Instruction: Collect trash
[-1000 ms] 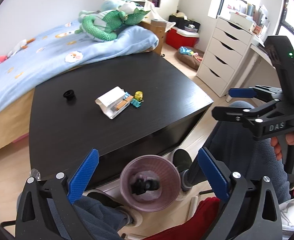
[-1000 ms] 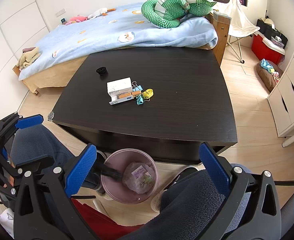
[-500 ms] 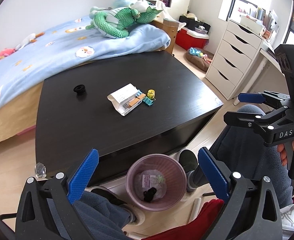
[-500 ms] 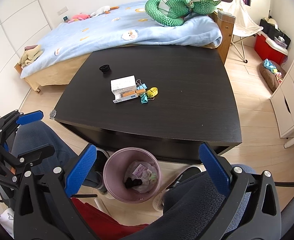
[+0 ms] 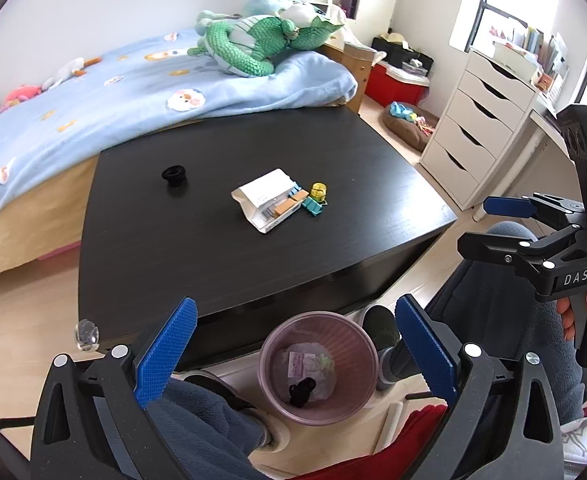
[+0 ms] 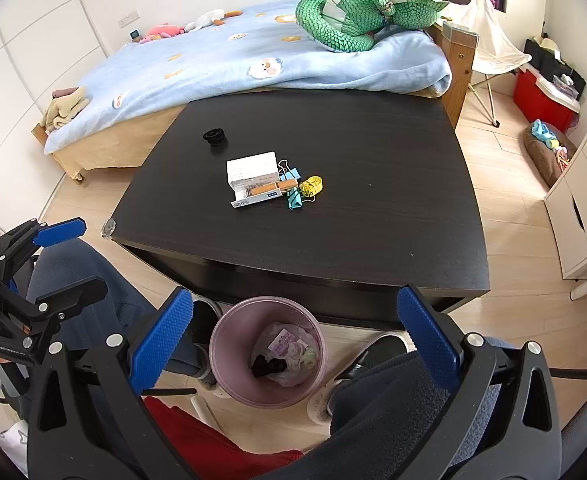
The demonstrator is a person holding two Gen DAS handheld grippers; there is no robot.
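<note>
A pink waste bin [image 5: 318, 367] [image 6: 267, 351] stands on the floor at the near edge of the black table [image 5: 221, 248] [image 6: 333, 220]. Paper scraps and a black piece [image 5: 301, 393] [image 6: 268, 366] lie inside it. On the table are a white box [image 5: 266, 199] [image 6: 254, 178], teal and blue binder clips [image 5: 313, 205] [image 6: 293, 199], a yellow item [image 5: 318, 191] [image 6: 311, 185] and a black cap [image 5: 173, 174] [image 6: 213, 136]. My left gripper [image 5: 293, 354] hovers open above the bin, holding nothing. My right gripper [image 6: 293, 344] is open too, above the bin.
A bed with a blue blanket [image 5: 93, 92] and a green plush dragon [image 5: 261, 40] lies behind the table. White drawers [image 5: 477, 128] stand to the right. A person's legs in dark trousers [image 6: 393, 408] and shoes flank the bin.
The black piece was falling at the bin's mouth a second ago and now lies at its bottom. Both grippers have risen and drawn back slightly, still open.
</note>
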